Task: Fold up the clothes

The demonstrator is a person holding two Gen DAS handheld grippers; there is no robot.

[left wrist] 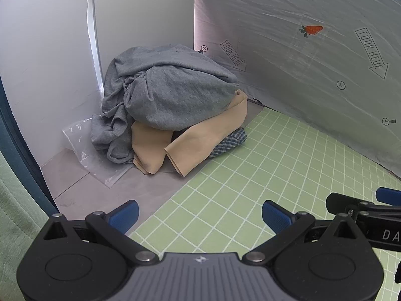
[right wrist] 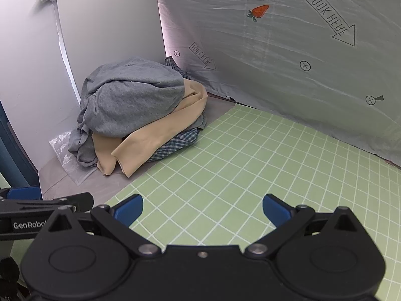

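**A:** Left wrist view first: what's in front of us?

**B:** The left gripper (left wrist: 200, 215) has its blue-padded jaws spread wide and empty, low over the pale green mat with a white grid (left wrist: 250, 188). Well ahead, in the corner, sits a heap of clothes: a crumpled grey knit garment (left wrist: 165, 95) on top, a peach-coloured smooth cloth (left wrist: 200, 140) under it, and a blue checked fabric (left wrist: 230, 141) peeking out at the bottom. A clear plastic bag (left wrist: 82, 145) lies flat beside and partly under the heap. Part of the right gripper (left wrist: 363, 208) shows at the right edge.

**A:** And the right wrist view?

**B:** Same heap, seen from a little further right. The right gripper (right wrist: 203, 208) is also spread wide, holding nothing, over the green mat (right wrist: 250, 163). The grey garment (right wrist: 130, 100) crowns the pile, apart from both tools.

**A:** So which step is this?

**B:** The very start, I'd judge; nothing is folded or laid out yet. The next move likely calls for reaching to the corner, pinching the grey garment on top, and drawing it onto the mat to spread it flat without dragging the peach cloth (right wrist: 160, 135) along.
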